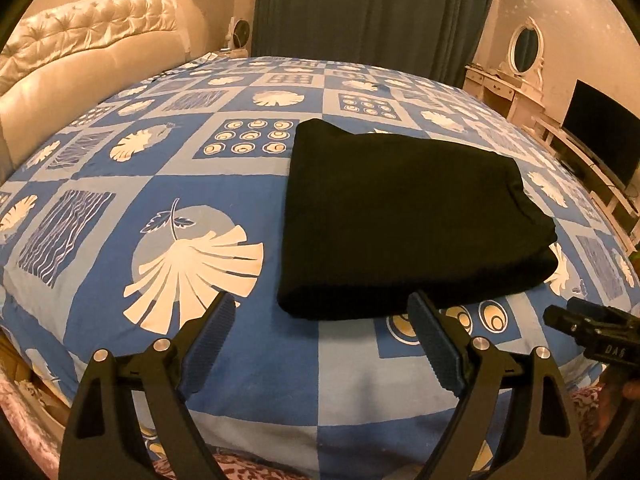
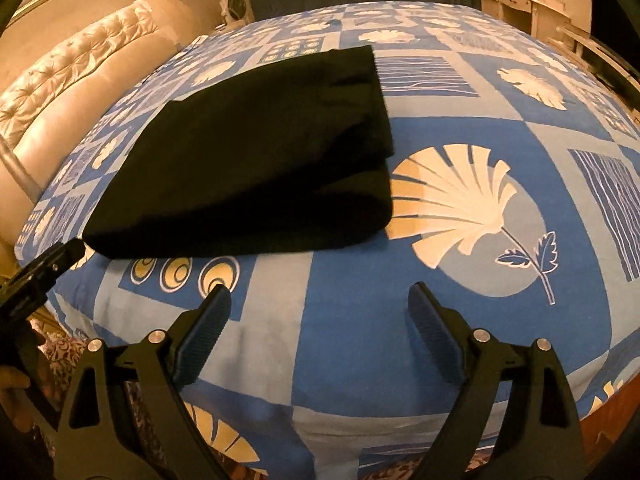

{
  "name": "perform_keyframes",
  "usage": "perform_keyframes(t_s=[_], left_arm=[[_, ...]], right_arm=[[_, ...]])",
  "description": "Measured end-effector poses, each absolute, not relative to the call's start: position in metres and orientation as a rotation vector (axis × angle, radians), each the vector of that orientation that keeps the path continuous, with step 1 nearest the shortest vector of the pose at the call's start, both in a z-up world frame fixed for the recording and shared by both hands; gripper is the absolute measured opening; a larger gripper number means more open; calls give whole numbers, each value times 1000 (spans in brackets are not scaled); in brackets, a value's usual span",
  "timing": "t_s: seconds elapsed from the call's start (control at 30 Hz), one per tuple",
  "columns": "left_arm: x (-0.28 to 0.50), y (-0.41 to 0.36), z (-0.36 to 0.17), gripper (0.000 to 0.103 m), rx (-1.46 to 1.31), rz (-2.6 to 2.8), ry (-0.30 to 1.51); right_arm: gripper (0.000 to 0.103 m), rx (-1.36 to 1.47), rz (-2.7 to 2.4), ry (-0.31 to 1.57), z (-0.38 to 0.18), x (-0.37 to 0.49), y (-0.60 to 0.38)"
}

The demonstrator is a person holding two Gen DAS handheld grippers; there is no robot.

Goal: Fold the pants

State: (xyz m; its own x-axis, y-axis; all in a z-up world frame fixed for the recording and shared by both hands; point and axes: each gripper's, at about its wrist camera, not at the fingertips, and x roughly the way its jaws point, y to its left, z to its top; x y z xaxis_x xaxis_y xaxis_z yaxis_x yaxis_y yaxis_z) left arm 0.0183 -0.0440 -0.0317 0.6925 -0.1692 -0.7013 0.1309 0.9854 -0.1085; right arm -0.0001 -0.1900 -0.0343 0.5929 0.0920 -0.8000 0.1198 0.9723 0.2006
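Because both cameras sit low, each one cuts off the back of its own tool, and the near edge of the bed [image 1: 280,392] drops out of sight under the black arms. The left gripper [image 1: 322,312] has its two fingers [image 1: 210,336] spread wide, and they hold nothing. Its right finger tip sits just in front of the near edge of the pants [image 1: 404,216]; I cannot tell if it touches. The right gripper [image 2: 320,306] has its two fingers [image 2: 204,332] spread wide too, with only the bed cover under them. Each camera sees a bit of the other tool at its side edge, mostly cut off.

One pair of black pants lies folded into a thick stack on the blue and white bed cover, a little past the fingers. The cloth is so dark that its layers are hard to count.

Farther back are one cream headboard [image 1: 80,56], one dark curtain [image 1: 372,12], one oval mirror [image 1: 526,46] and one dark screen [image 1: 604,132], partly cut off.
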Motion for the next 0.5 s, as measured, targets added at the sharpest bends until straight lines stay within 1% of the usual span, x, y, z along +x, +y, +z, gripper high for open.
perform_keyframes(t_s=[0.5], left_arm=[[19, -52, -36, 87, -31, -156, 799]], right_arm=[[90, 244, -27, 935, -35, 6, -196]])
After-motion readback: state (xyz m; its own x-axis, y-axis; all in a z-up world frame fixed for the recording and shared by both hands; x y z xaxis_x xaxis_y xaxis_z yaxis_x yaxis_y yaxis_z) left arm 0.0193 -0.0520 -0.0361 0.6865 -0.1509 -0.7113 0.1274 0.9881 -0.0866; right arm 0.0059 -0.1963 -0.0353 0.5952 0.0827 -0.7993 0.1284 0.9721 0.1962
